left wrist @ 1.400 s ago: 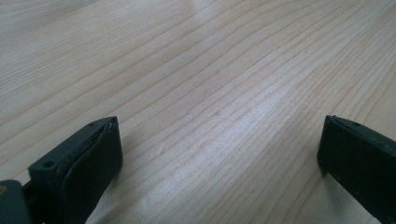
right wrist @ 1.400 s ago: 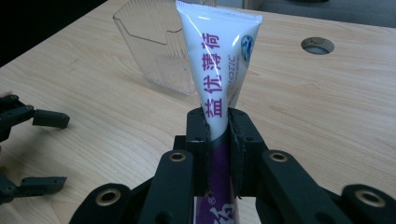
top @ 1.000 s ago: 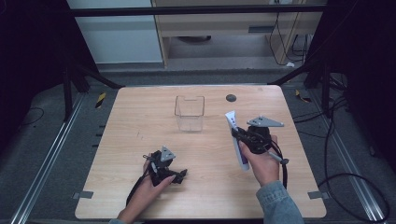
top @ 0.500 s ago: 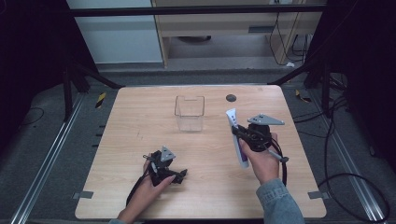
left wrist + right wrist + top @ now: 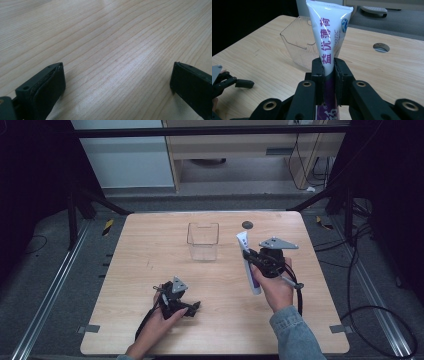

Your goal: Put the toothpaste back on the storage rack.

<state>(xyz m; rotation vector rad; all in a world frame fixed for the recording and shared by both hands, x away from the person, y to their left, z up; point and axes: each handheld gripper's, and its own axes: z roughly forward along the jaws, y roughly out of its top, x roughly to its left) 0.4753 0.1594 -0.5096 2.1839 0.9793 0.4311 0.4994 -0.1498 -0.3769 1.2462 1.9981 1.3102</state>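
Nearest the person, the left claw (image 5: 192,307) rests low on the tabletop (image 5: 150,270), jaws spread wide, nothing between them. Further out, the right claw (image 5: 328,72) is clamped on a white-and-purple toothpaste tube (image 5: 328,37), held off the wood, crimped end forward. Looks like the carry step: next it needs steering over the clear plastic container (image 5: 203,240) and lowering in. That container stands empty beyond, a round hole (image 5: 247,224) behind it.
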